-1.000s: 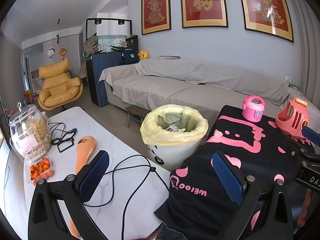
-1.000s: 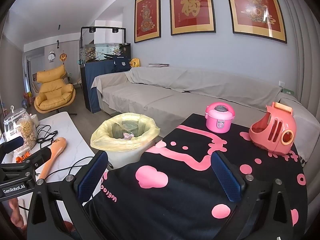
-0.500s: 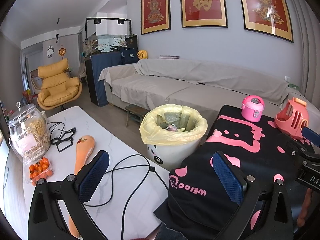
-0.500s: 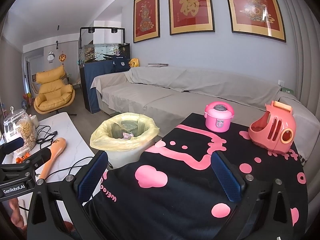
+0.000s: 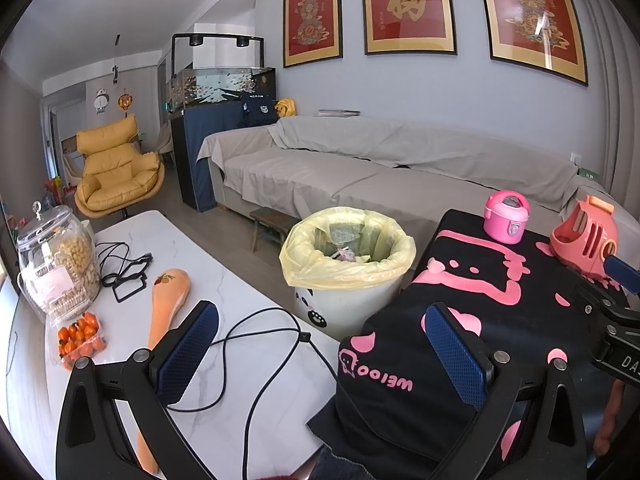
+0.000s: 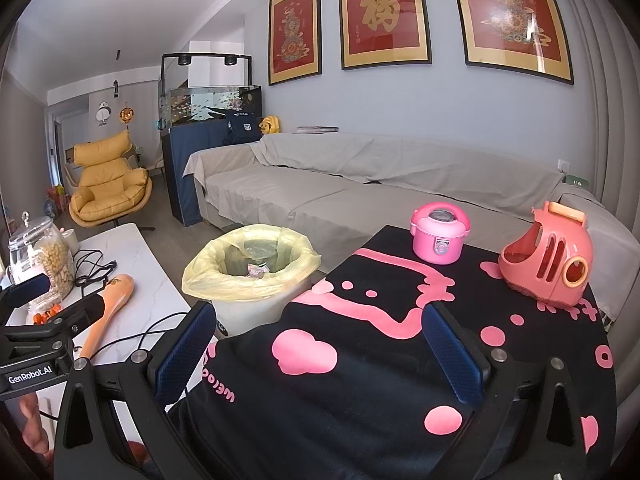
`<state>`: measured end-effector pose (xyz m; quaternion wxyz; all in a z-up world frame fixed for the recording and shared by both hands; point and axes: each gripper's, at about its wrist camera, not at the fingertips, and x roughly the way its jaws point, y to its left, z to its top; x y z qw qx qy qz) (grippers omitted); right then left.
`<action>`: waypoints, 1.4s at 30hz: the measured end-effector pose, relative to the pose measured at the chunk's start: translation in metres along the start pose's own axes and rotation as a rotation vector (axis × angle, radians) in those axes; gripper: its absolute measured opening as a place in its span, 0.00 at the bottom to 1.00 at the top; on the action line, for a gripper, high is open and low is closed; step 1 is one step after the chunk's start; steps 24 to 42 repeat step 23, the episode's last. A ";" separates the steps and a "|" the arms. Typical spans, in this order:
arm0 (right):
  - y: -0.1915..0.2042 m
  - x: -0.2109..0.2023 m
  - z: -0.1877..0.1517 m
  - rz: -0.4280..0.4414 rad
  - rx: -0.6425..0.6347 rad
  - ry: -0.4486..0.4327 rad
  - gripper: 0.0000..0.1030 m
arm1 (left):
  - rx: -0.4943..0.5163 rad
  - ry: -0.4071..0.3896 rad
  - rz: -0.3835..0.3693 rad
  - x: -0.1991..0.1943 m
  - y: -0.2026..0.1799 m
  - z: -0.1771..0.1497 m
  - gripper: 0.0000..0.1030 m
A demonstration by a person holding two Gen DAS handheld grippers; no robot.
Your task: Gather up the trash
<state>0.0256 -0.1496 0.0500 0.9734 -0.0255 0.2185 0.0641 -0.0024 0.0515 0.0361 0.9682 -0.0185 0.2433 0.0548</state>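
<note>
A white bin with a yellow liner (image 5: 347,264) stands on the floor between the marble table and the black-and-pink cloth; it also shows in the right wrist view (image 6: 250,268). Crumpled wrappers (image 5: 345,255) lie inside it. My left gripper (image 5: 320,356) is open and empty, held above the table's near edge and the cloth's corner. My right gripper (image 6: 316,354) is open and empty above the cloth. The left gripper's body shows at the left of the right wrist view (image 6: 36,344).
The marble table (image 5: 208,264) holds a glass jar (image 5: 56,264), a box of small tomatoes (image 5: 78,338), an orange paddle (image 5: 164,304) and black cables (image 5: 256,344). A pink toy cooker (image 6: 439,238) and a pink toy (image 6: 548,258) stand on the cloth (image 6: 360,380). A grey sofa (image 5: 360,176) lies behind.
</note>
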 end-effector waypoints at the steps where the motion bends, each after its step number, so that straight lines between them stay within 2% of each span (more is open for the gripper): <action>1: 0.000 0.000 0.000 0.000 0.001 0.001 0.99 | 0.000 0.001 0.000 0.000 0.000 0.000 0.99; 11: 0.001 0.000 0.000 0.001 0.001 0.003 0.99 | 0.001 0.004 -0.002 0.001 -0.001 0.000 0.99; 23: 0.005 -0.002 -0.003 0.005 0.001 0.008 0.99 | -0.019 0.043 -0.010 0.012 0.011 -0.005 0.99; 42: 0.005 -0.002 -0.003 0.005 0.001 0.008 0.99 | -0.019 0.043 -0.010 0.012 0.011 -0.005 0.99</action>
